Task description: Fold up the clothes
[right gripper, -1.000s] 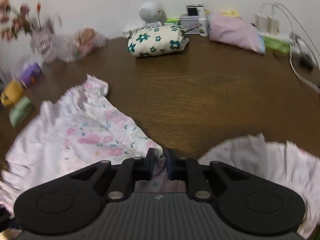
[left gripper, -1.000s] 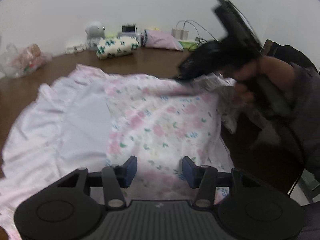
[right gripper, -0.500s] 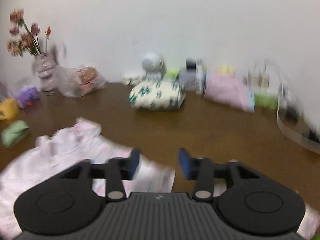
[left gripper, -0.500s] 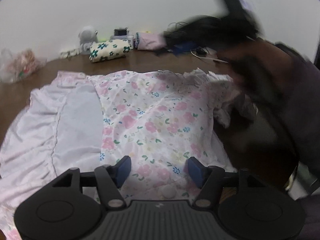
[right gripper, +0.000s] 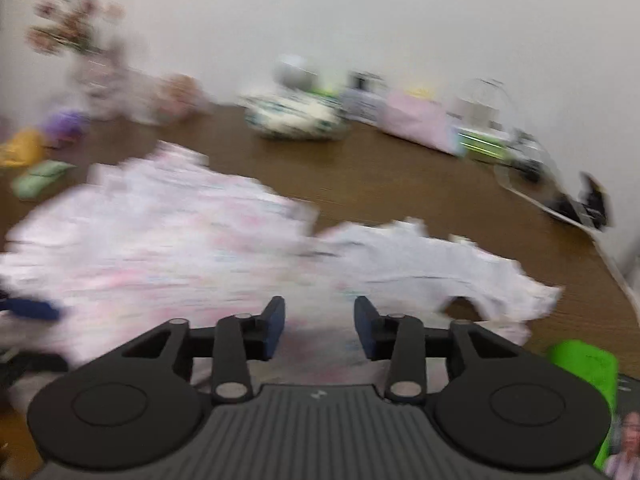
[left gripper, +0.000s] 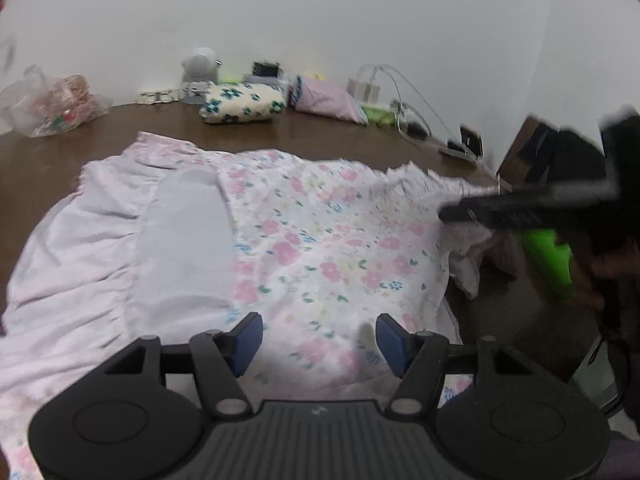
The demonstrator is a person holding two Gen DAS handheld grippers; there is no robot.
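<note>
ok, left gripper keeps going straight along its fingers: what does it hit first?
Most likely the floral garment spread right ahead of the open left gripper, over the table; depth is hard to judge.

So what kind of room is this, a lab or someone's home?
Probably a home: a brown wooden table against a plain wall, with a floral garment spread out, folded clothes, and a flower vase.
</note>
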